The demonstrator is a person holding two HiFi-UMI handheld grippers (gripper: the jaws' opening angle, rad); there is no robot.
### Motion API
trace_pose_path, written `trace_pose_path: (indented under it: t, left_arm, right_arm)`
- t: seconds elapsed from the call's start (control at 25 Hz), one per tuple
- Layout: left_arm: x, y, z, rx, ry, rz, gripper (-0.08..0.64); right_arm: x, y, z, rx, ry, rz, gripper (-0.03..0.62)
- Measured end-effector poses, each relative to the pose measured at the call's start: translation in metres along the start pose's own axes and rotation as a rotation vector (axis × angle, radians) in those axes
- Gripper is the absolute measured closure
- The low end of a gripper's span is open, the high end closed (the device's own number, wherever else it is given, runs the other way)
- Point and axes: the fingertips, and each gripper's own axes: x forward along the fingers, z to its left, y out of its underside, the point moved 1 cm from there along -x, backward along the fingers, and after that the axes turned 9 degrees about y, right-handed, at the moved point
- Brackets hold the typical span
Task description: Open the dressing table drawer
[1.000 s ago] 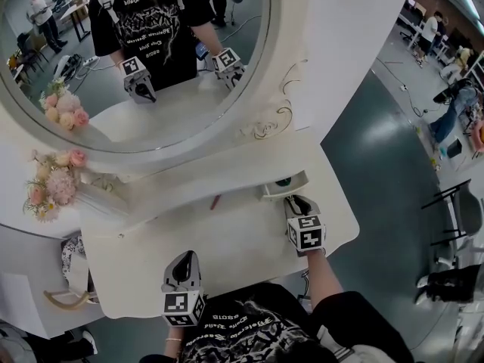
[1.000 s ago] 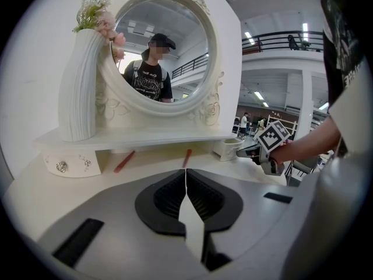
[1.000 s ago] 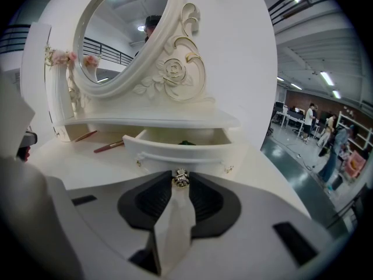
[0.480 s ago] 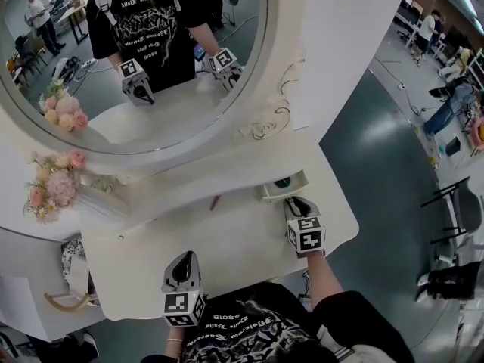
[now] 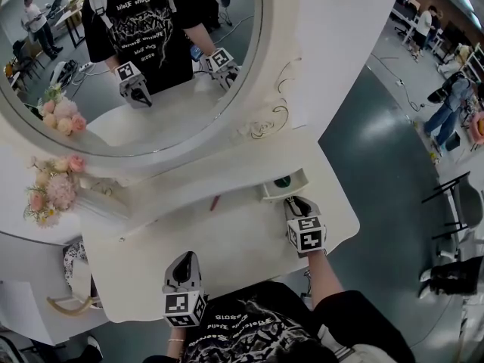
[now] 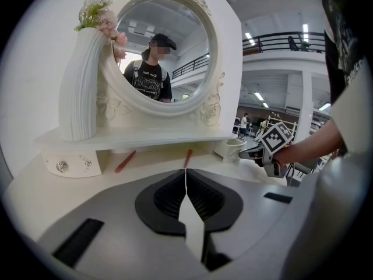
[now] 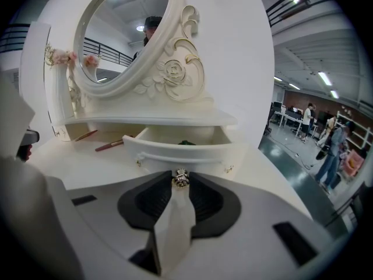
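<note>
The small white drawer (image 5: 283, 185) under the right end of the dressing table's shelf stands pulled out, with something dark green (image 7: 186, 142) inside. My right gripper (image 5: 296, 200) reaches its front and is shut on the little metal knob (image 7: 180, 178), which shows pinched at the jaw tips over the drawer front (image 7: 180, 151). My left gripper (image 5: 181, 265) hovers over the table's near left edge, well apart from the drawer. In the left gripper view its jaws (image 6: 186, 177) meet in a thin line with nothing between them.
An oval mirror (image 5: 151, 51) in a carved white frame rises behind the tabletop (image 5: 227, 240). A white vase of pink flowers (image 5: 53, 187) stands at the left. Two red sticks (image 6: 125, 161) (image 6: 187, 158) lie under the shelf. A second drawer (image 6: 67, 165) is shut at left.
</note>
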Motion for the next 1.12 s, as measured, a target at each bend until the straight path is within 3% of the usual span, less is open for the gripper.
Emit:
trace_pose_path:
  t: [1.12]
  left_arm:
    - [0.0078, 0.0011, -0.003, 0.007, 0.026, 0.006, 0.541]
  right_arm:
    - [-0.0065, 0.0036, 0.0011, -0.011, 0.007, 0.007, 0.492]
